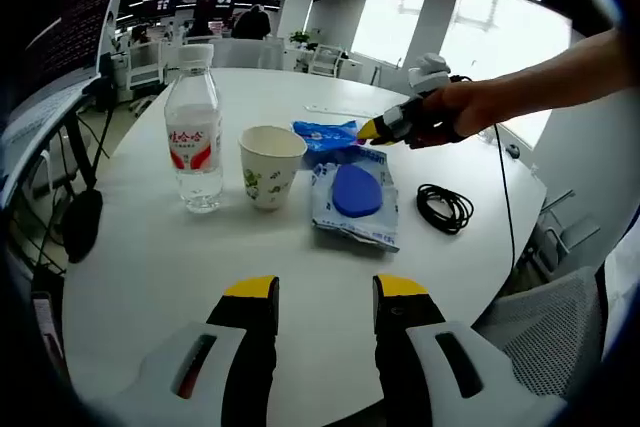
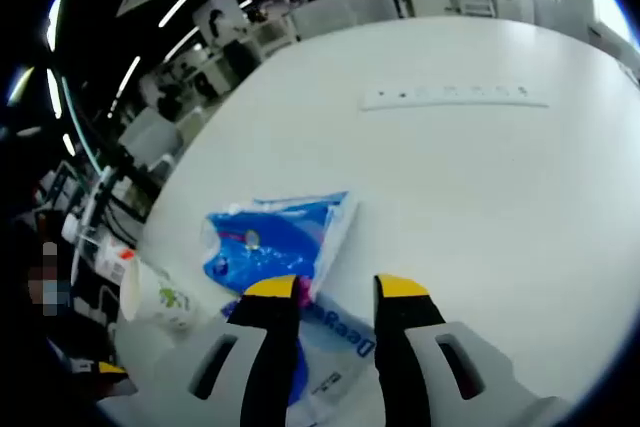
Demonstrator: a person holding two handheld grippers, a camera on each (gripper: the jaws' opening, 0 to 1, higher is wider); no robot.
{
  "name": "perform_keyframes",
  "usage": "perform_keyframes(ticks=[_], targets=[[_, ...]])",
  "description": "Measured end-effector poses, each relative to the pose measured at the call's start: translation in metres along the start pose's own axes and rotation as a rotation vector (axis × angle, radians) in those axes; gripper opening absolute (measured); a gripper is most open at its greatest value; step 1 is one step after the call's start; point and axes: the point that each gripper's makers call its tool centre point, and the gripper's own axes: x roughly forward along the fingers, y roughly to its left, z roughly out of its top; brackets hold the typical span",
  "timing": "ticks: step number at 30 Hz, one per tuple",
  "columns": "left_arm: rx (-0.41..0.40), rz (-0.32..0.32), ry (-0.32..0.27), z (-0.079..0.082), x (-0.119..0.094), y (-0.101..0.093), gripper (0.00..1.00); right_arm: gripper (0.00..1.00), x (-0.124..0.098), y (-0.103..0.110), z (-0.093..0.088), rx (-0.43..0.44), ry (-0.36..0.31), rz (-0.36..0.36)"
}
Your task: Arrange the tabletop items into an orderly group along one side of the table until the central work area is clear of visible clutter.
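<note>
Two blue packets lie ahead: your right gripper (image 2: 335, 289), jaws spread, hovers over the blue wipes packet (image 2: 275, 237); your left gripper (image 1: 325, 292), also spread, faces the paper cup (image 1: 270, 165) and water bottle (image 1: 194, 132).

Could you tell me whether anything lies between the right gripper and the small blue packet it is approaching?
Nothing visible does. The right gripper sits open just short of the small blue packet, above the larger packet.

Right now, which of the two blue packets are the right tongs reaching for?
The smaller all-blue packet, farther from the cup. The right tongs hover open at its edge; the larger clear packet lies underneath them.
</note>
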Motion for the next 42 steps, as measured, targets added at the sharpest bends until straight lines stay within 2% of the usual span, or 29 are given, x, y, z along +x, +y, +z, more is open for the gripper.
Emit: perform_keyframes(ticks=[11,13,15,33,42], targets=[[-0.017,0.005,0.002,-0.003,-0.001,0.005,0.36,0.17,0.011,0.003,-0.005,0.007,0.012,0.012],[-0.02,0.007,0.001,-0.003,-0.001,0.006,0.36,0.13,0.011,0.004,-0.005,0.008,0.01,0.01],[-0.024,0.008,-0.002,-0.002,-0.002,0.007,0.36,0.04,0.012,0.005,-0.001,0.003,-0.005,0.019],[-0.018,-0.001,-0.002,-0.001,0.0,0.003,0.36,0.0,0.001,0.007,0.001,-0.006,-0.025,0.03],[-0.009,-0.003,0.001,-0.001,-0.002,0.001,0.36,0.0,-0.011,0.002,0.011,0.013,-0.06,0.038]])
